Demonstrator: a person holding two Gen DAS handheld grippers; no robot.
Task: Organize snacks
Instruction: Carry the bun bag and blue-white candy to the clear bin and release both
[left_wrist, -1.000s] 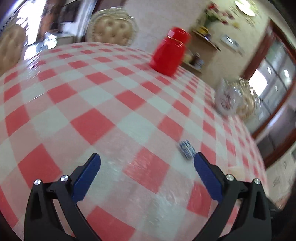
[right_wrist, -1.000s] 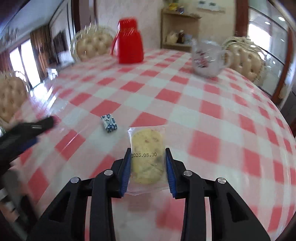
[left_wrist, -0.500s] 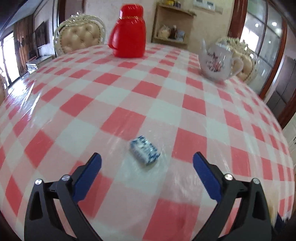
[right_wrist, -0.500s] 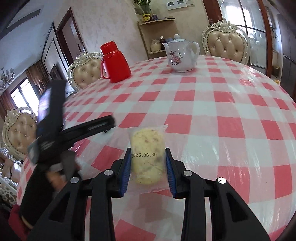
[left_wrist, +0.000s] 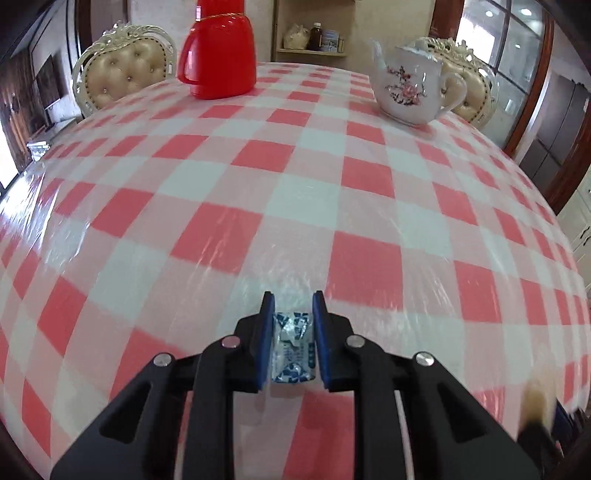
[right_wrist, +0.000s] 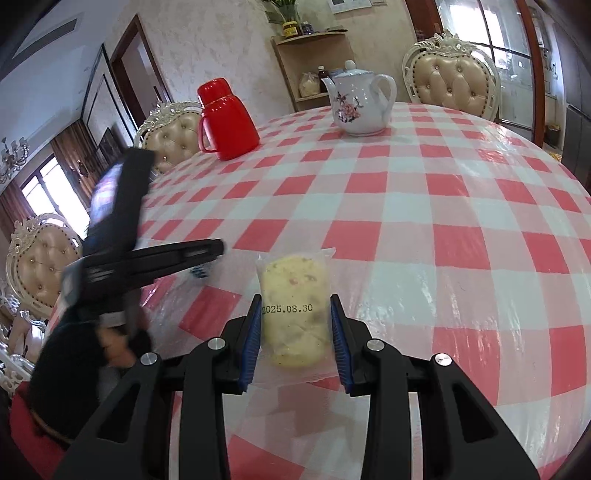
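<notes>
My left gripper (left_wrist: 292, 308) is shut on a small blue-and-white wrapped candy (left_wrist: 293, 345), held between its blue pads low over the red-and-white checked tablecloth (left_wrist: 295, 192). My right gripper (right_wrist: 294, 308) is shut on a clear-wrapped yellow cookie (right_wrist: 293, 306) stamped 2025.08.30, its far end sticking out past the fingertips. In the right wrist view the left gripper (right_wrist: 207, 254) reaches in from the left, with a bit of the candy (right_wrist: 199, 273) showing below its tip.
A red thermos jug (left_wrist: 218, 48) stands at the far side of the table and a white flowered teapot (left_wrist: 413, 88) at the far right. Cushioned chairs (left_wrist: 122, 77) ring the table. A wooden shelf (left_wrist: 314, 29) stands behind.
My left gripper swung over the candy and shut on it; it was wide open before. My right gripper keeps hold of the cookie and has lifted and turned.
</notes>
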